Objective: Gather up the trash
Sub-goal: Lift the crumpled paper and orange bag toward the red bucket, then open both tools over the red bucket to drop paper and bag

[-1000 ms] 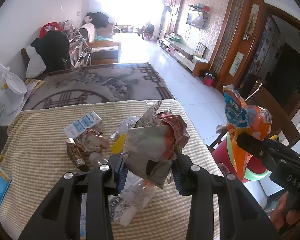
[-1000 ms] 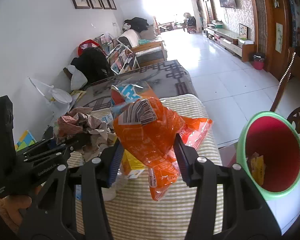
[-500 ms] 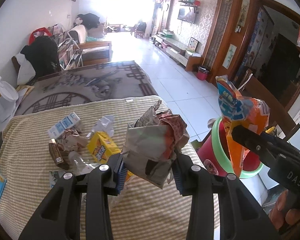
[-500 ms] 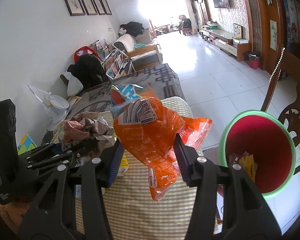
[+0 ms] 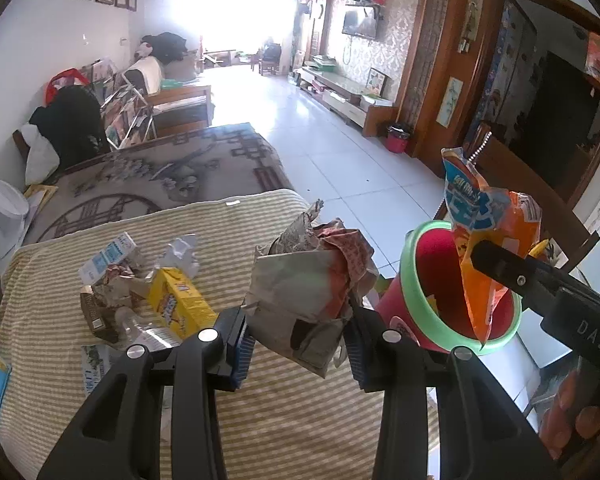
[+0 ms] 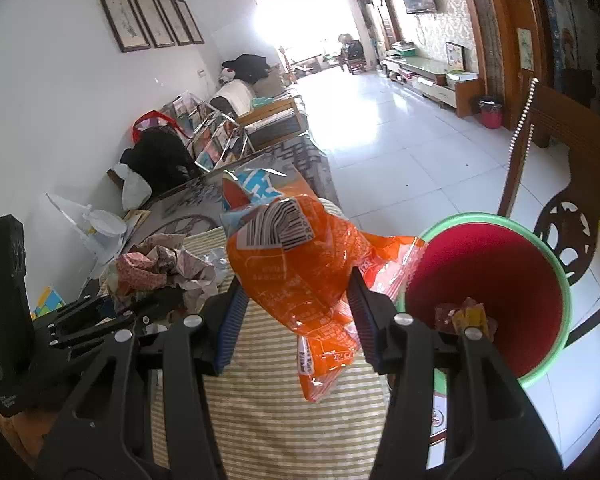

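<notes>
My left gripper (image 5: 298, 346) is shut on a crumpled paper bag (image 5: 304, 288) and holds it above the right edge of the striped table (image 5: 292, 412), beside the bin. My right gripper (image 6: 296, 320) is shut on an orange snack bag (image 6: 300, 272). In the left wrist view the snack bag (image 5: 488, 248) hangs over the mouth of the red bin with a green rim (image 5: 420, 296). The bin (image 6: 500, 292) stands on the floor by the table and holds a few wrappers. The paper bag also shows in the right wrist view (image 6: 160, 268).
More trash lies on the table: a yellow carton (image 5: 180, 308), a blue-white carton (image 5: 108, 256), crumpled paper (image 5: 182, 254), a brown wrapper (image 5: 94, 316) and a clear plastic bottle (image 5: 140, 330). A wooden chair (image 6: 560, 184) stands behind the bin. A patterned covered surface (image 5: 152, 176) lies beyond the table.
Both grippers have moved right toward the bin with their loads. The orange snack bag now hangs over the bin's mouth. The paper bag has reached the table's right edge.
</notes>
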`<state>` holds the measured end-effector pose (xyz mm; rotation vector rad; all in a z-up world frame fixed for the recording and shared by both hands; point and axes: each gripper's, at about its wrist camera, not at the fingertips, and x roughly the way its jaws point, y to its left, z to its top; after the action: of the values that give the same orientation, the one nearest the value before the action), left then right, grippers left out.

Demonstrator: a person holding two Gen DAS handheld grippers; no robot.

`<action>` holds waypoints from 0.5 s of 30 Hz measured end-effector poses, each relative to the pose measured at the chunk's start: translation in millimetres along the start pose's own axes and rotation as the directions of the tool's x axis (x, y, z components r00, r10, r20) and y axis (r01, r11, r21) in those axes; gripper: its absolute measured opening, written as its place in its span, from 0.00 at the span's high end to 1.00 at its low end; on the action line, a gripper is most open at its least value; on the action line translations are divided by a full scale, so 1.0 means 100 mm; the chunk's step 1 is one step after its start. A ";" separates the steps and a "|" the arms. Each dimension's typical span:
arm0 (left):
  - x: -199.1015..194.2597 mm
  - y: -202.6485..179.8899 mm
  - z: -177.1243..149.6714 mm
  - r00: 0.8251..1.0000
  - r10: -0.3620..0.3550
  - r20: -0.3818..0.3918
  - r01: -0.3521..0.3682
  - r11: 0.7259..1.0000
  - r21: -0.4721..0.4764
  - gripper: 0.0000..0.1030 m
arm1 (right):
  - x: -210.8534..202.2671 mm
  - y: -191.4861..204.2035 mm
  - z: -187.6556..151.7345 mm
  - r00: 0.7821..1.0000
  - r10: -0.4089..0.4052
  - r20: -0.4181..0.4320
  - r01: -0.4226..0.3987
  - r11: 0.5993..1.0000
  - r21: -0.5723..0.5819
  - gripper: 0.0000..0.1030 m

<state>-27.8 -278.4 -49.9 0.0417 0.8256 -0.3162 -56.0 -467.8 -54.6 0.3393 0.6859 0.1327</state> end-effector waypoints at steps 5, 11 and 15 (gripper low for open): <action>0.05 -0.16 0.02 1.000 -0.012 -0.006 0.012 1.000 0.020 0.65 | -0.07 -0.18 0.00 1.000 -0.018 0.006 0.018 1.000 0.024 0.53; 0.14 -0.37 0.08 0.999 -0.029 -0.015 0.030 0.999 0.043 0.65 | -0.14 -0.42 0.02 0.999 -0.048 0.012 0.047 0.997 0.056 0.53; 0.21 -0.54 0.13 0.999 -0.044 -0.014 0.045 0.997 0.058 0.65 | -0.19 -0.64 0.04 0.997 -0.073 0.017 0.071 0.994 0.083 0.53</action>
<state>-21.3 -337.4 -51.4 0.0804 0.8307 -0.3822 -67.1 -533.2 -62.3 0.3937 0.6838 0.0325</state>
